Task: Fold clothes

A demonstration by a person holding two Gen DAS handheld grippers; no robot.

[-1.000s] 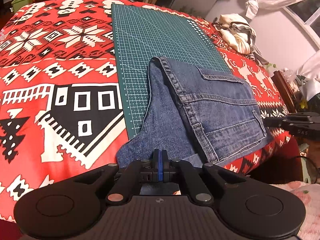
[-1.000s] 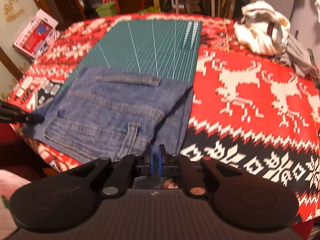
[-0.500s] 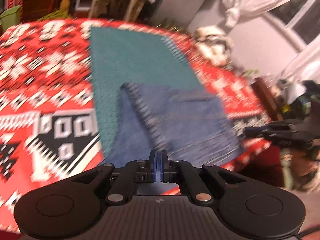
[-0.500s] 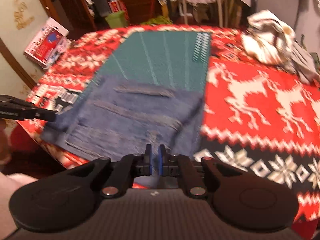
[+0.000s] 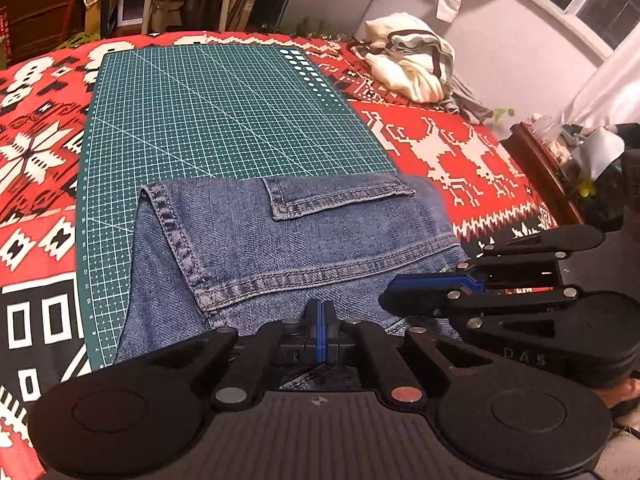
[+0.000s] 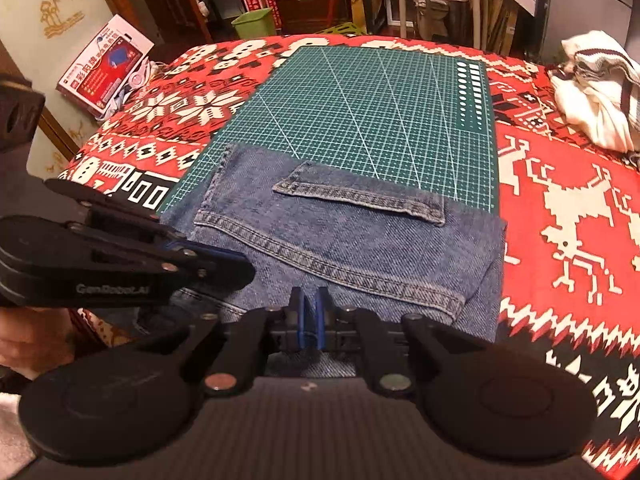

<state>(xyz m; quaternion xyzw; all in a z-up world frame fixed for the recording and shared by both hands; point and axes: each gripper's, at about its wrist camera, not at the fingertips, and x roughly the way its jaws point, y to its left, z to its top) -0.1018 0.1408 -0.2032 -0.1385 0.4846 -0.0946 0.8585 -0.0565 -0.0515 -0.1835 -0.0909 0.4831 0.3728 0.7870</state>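
Folded blue jeans (image 5: 280, 248) (image 6: 360, 248) lie flat on the near end of a green cutting mat (image 5: 224, 112) (image 6: 372, 112), with a stitched hem and a pocket flap facing up. My left gripper (image 5: 321, 312) (image 6: 244, 270) is shut, its pads pressed together low over the jeans' near edge, with nothing seen between them. My right gripper (image 6: 309, 310) (image 5: 384, 300) sits just to its right over the same edge. Its pads are nearly together, leaving only a narrow slit. Both tips lie close side by side. The jeans' nearest edge is hidden under the grippers.
A red patterned blanket (image 5: 460, 148) (image 6: 560, 200) covers the table. A heap of cream and grey clothes (image 5: 412, 64) (image 6: 596, 88) lies at the far right. A boxed item (image 6: 104, 68) leans at the left; furniture and a green bin (image 6: 252, 24) stand behind.
Both grippers swung in from the jeans' outer corners toward the middle of the near edge and now sit side by side. The jeans stayed flat.
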